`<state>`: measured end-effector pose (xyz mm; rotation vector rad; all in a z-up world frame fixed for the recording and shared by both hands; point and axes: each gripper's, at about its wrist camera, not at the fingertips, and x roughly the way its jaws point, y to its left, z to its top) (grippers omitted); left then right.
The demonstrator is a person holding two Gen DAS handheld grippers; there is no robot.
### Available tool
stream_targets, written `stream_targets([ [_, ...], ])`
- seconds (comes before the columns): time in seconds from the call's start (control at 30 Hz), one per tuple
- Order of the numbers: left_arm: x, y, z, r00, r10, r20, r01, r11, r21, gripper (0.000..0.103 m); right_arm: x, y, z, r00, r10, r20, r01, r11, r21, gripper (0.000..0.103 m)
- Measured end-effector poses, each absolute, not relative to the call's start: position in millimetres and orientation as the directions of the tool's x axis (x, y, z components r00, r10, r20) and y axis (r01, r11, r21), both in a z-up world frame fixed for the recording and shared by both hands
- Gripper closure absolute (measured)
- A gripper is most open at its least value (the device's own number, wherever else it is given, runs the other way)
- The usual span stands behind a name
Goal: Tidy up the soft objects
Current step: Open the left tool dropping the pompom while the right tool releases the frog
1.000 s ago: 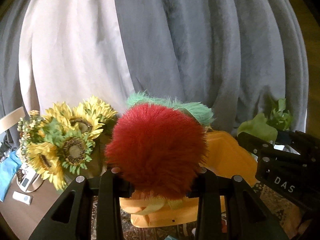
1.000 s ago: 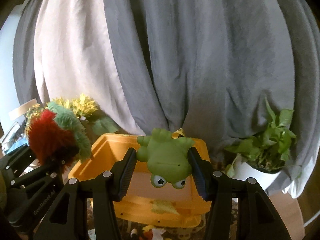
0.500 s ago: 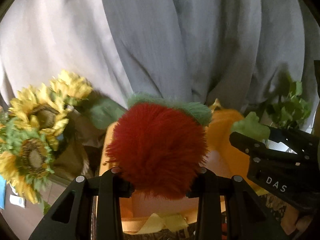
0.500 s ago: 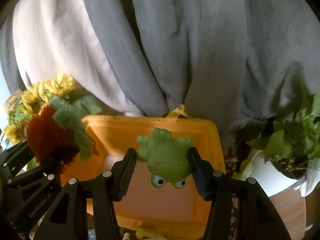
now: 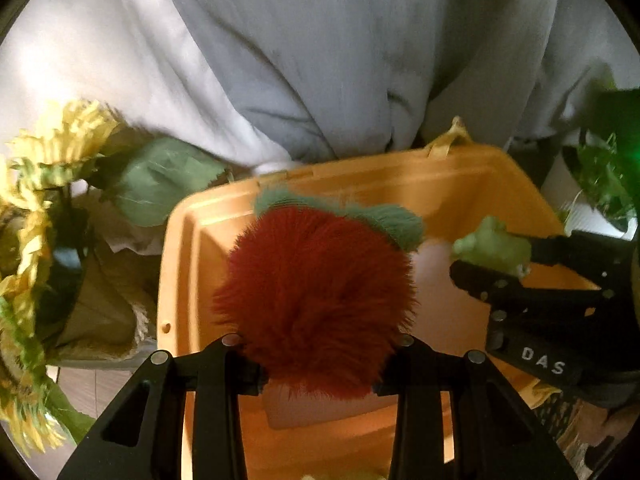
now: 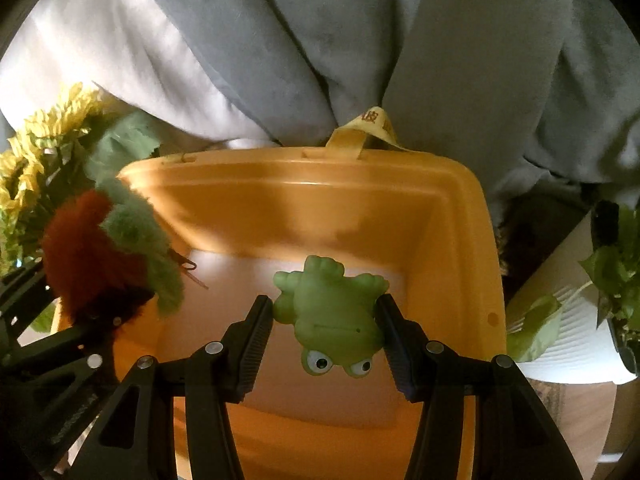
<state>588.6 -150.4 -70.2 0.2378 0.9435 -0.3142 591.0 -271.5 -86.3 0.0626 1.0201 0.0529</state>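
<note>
1. Hovering over orange bin [image 6: 460, 216]: both grippers, each loaded.
2. Left gripper [image 5: 316, 344] is clamped on red furry toy [image 5: 316, 292] w/ green tuft; toy is held above bin's left half.
3. Right gripper [image 6: 326, 320] is closed on green frog [image 6: 332, 312], belly up, eyes toward cam; held over bin centre.
4. Change vs 1 s ago: bin was seen low and ahead, sunflowers [image 5: 36, 208] more central; now bin interior fills both views, so both toys have been carried over the opening.
5. Bin floor looks mostly bare.
6. Judged: release is next; drop looks clean, nothing hard to snag.
</note>
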Motion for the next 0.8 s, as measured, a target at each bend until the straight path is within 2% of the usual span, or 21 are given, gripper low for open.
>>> stream_targets([
  [0.2,597,-152,-86,0.476,-0.146,-0.867,0.374,0.926,0.049,0.064,596,-269,-88,0.493,0.051,-0.868,-0.024,0.999,0.045,0.048],
  [0.3,595,-153,-87,0.470,-0.148,-0.870,0.369,0.929,0.041,0.057,599,-268,-88,0.486,0.063,-0.872,-0.027,0.998,0.057,0.042],
  [0.37,594,-151,-86,0.472,-0.147,-0.869,0.360,0.932,0.037,0.044,600,-269,-89,0.481,0.070,-0.874,-0.022,0.997,0.067,0.040],
  [0.5,591,-147,-82,0.482,-0.142,-0.865,0.351,0.935,0.042,0.039,596,-271,-86,0.481,0.072,-0.873,-0.008,0.997,0.078,0.040],
  [0.63,587,-143,-76,0.500,-0.138,-0.855,0.334,0.942,0.044,0.030,586,-273,-76,0.517,0.060,-0.854,0.004,0.997,0.072,0.040],
  [0.8,567,-134,-61,0.543,-0.145,-0.827,0.302,0.953,0.031,0.028,565,-278,-58,0.574,0.053,-0.817,0.028,0.996,0.083,0.040],
])
